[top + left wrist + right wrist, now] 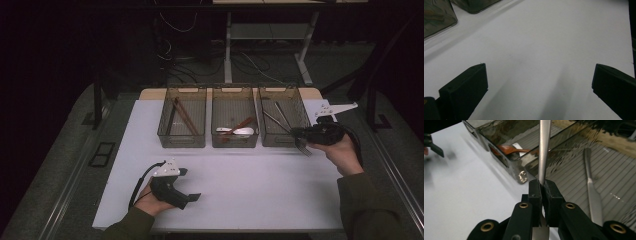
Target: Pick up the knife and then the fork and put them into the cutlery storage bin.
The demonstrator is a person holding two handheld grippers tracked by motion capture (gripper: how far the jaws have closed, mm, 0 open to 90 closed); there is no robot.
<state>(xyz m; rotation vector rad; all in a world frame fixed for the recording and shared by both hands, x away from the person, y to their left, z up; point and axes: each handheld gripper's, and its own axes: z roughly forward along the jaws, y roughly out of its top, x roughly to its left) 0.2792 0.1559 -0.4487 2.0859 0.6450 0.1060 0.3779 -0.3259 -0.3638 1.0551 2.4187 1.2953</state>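
Left gripper [189, 185] sits on the near-left part of the white table [240, 185], jaws spread wide with nothing between them, bare tabletop ahead. Left bin [182, 123] holds what look like brown chopsticks, hard to be sure in this light. Middle bin [234, 123] has a white spoon [241, 131] with a reddish-brown utensil [239, 125] lying across it. Right bin [282, 122] holds a metal knife [592, 187] lying flat on its ribbed floor. Right gripper [543, 185] is at that bin's near-right corner, jaws pinched tight on a second metal knife [544, 150], its handle pointing out over the bin.
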